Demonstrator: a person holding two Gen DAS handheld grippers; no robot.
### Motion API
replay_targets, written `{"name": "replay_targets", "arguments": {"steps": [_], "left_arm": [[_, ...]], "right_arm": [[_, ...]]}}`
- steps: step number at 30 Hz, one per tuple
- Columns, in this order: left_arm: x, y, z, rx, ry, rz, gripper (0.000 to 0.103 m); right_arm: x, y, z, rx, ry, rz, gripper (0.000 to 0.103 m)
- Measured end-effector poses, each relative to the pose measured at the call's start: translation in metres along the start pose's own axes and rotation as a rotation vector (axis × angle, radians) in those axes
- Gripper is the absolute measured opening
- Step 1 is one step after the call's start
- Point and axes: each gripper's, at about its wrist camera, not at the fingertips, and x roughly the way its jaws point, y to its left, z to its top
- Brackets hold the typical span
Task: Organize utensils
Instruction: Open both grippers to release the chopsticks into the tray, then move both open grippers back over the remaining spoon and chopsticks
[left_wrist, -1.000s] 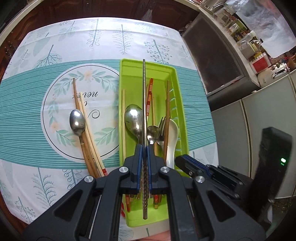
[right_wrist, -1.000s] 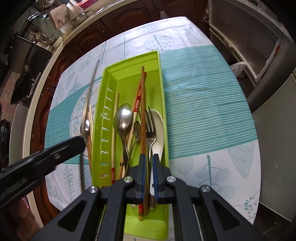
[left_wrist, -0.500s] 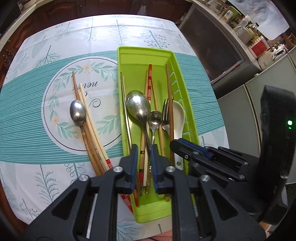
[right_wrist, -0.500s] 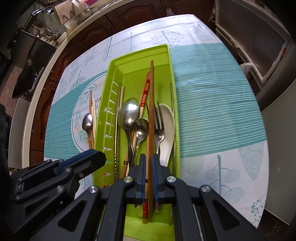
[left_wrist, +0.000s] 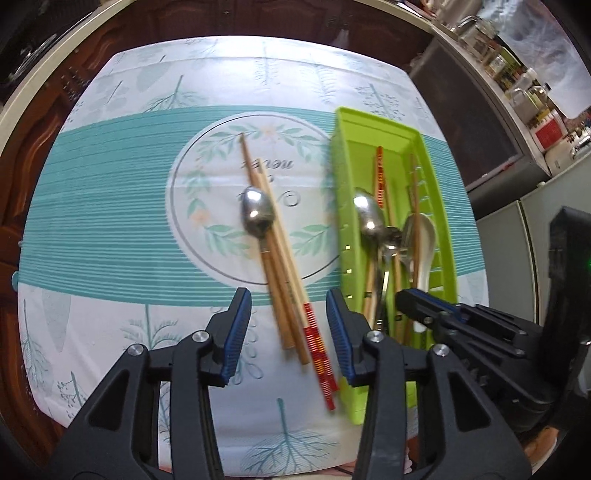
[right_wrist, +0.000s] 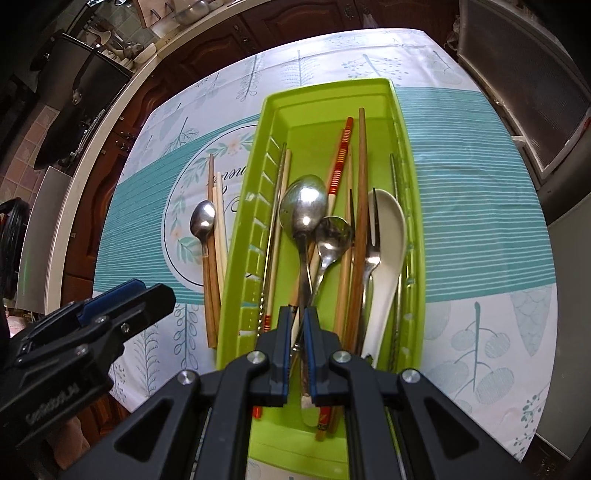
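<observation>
The tray (right_wrist: 413, 206) is lying toward the counter's (left_wrist: 110, 206) right edge, holding spoons, a fork and chopsticks. A spoon (left_wrist: 258, 214) and chopsticks (left_wrist: 284, 280) are still lying loose on the counter, just left of the tray. The left gripper (left_wrist: 288, 328) is hovering over the chopsticks' near ends, jaws wide apart. The right gripper (right_wrist: 295, 345) is sitting over the tray's near end, jaws nearly together around thin handles; whether they are gripping is unclear. The loose pieces are overlapping, so a grasp could be catching several or rolling one away, and the tray wall is crowding the right jaw.
</observation>
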Motion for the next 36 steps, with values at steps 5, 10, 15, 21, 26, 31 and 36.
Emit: {"name": "replay_targets", "arguments": {"steps": [5, 10, 15, 21, 26, 31, 36], "left_arm": [[0.005, 0.020, -0.004, -0.032, 0.007, 0.033, 0.039], [0.007, 0.032, -0.007, -0.045, 0.013, 0.050, 0.039], [0.007, 0.039, -0.007, -0.043, 0.018, 0.054, 0.044], [0.005, 0.052, -0.002, -0.041, 0.011, 0.063, 0.050], [0.005, 0.068, 0.006, -0.059, 0.004, 0.073, 0.050], [0.006, 0.079, 0.016, -0.068, 0.001, 0.073, 0.050], [0.011, 0.084, 0.023, -0.066, 0.010, 0.076, 0.048]], "right_arm": [[-0.009, 0.007, -0.002, 0.000, -0.017, 0.002, 0.007], [-0.021, 0.018, -0.002, -0.023, -0.041, 0.006, 0.007], [-0.029, 0.031, 0.000, -0.047, -0.054, 0.015, 0.007], [-0.029, 0.049, 0.006, -0.076, -0.043, 0.014, 0.007], [-0.024, 0.059, 0.018, -0.083, -0.025, 0.038, 0.007], [-0.004, 0.075, 0.035, -0.103, 0.027, 0.058, 0.007], [0.029, 0.086, 0.047, -0.095, 0.113, 0.070, 0.007]]}}
